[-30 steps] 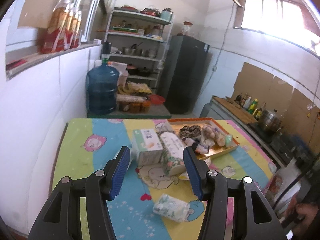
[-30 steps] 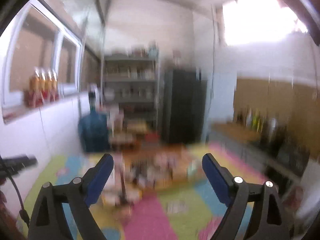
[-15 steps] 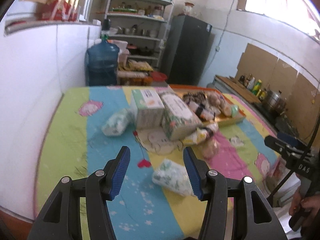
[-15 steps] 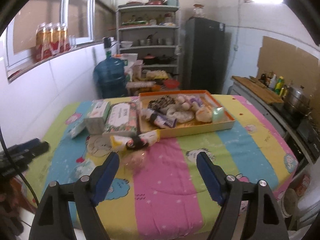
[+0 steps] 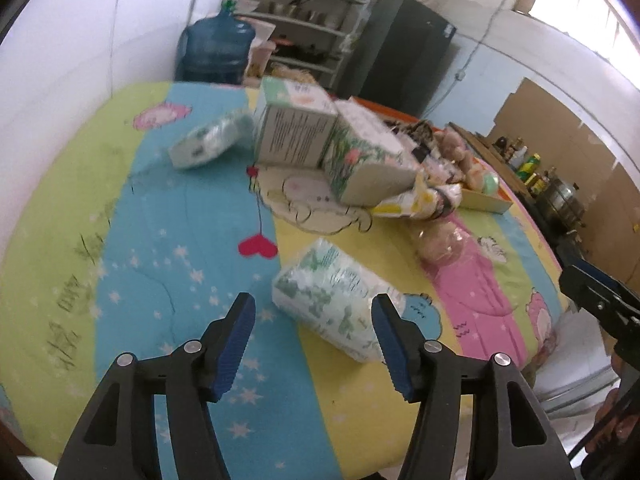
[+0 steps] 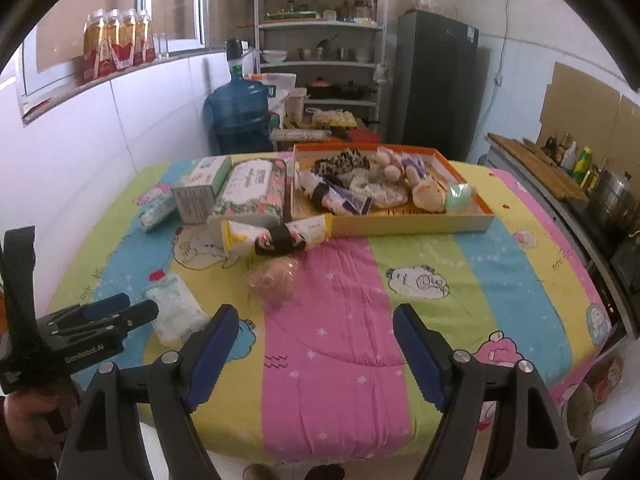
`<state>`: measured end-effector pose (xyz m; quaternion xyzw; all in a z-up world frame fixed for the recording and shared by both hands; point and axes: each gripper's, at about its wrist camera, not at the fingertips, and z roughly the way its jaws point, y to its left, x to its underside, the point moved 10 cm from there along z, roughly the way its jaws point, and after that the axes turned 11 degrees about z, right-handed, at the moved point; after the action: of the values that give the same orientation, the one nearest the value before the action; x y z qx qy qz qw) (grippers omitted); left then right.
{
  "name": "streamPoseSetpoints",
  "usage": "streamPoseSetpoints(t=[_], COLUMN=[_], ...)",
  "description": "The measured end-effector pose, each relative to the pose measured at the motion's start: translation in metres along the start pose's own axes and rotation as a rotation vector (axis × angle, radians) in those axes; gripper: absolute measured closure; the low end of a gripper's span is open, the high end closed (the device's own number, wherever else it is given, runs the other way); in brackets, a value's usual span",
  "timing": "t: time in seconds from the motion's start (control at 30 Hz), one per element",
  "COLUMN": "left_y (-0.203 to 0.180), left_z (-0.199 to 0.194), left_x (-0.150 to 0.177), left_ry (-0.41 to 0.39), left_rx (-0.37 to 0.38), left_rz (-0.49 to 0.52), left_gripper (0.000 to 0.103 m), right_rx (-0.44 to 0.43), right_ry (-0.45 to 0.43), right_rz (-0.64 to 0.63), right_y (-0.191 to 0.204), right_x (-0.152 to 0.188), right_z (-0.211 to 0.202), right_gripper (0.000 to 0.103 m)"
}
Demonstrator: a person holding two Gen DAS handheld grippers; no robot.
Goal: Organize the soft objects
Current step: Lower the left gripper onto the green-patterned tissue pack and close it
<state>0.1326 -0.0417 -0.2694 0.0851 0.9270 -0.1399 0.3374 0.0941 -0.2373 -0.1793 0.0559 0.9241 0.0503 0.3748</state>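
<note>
Left wrist view looks down between the fingers of the left gripper [image 5: 312, 342], whose jaws are opening with nothing pressed between them; the soft tissue pack [image 5: 334, 298] lies just ahead, its near corner beside the right-hand finger. From left to right on the striped quilt covering the table [image 5: 180, 240] lie a second small pack [image 5: 208, 142], a green-and-white tissue box [image 5: 294, 130], a floral wipes pack [image 5: 366, 160], a yellow pouch [image 5: 404, 204] and a clear-wrapped bun [image 5: 444, 240].

The step in hand looks like a reach for the near pack. To do it well, the jaws should straddle its short sides squarely and close gently, since crinkly film over a squashy filling may slip or bulge out of a corner pinch.

Right wrist view shows the right gripper [image 6: 316, 350] with jaws spread wide over the pink stripe, holding nothing. The orange-rimmed tray [image 6: 416, 222] sits at the far side, already heaped with plush and fabric things, and is the likely place for the loose items. The packs are pillowy and glossy, the boxes stiff and square-edged, the quilt padded and stitched.
</note>
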Motion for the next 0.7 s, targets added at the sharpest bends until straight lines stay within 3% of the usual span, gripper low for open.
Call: streamPoseSetpoints(t=[0.2,0.5,0.57,0.6,0.63,0.7], left_y=[-0.001,-0.017,-0.022,-0.024,-0.023,-0.019], left_z=[0.021,0.038,0.042,0.043,0.043,0.044], left_x=[0.006,-0.008,-0.012,-0.013,-0.015,-0.016], left_ry=[0.033,0.022,0.028,0.027,0.026,0.024], left_rx=[0.001,-0.023,-0.006,0.008,0.017,0.059], left_rz=[-0.036,-0.006,0.010,0.006,-0.006,-0.050], left_gripper=[0.037,0.031,0.039,0.054,0.063,0.071], right_rx=[-0.004,0.010,0.005,-0.004,-0.019,-0.066], right_ry=[0.035,0.047,0.054,0.060,0.064,0.070], right_rz=[0.014,0.047,0.059,0.066,0.070,0.072], right_y=[-0.011,-0.035,-0.038,-0.039,-0.038,-0.029], right_x=[0.004,0.002,0.001,0.000,-0.001,-0.005], right_z=[0.012,0.016,0.018,0.021,0.023,0.028], right_gripper=[0.023,0.023,0.023,0.023,0.023,0.023])
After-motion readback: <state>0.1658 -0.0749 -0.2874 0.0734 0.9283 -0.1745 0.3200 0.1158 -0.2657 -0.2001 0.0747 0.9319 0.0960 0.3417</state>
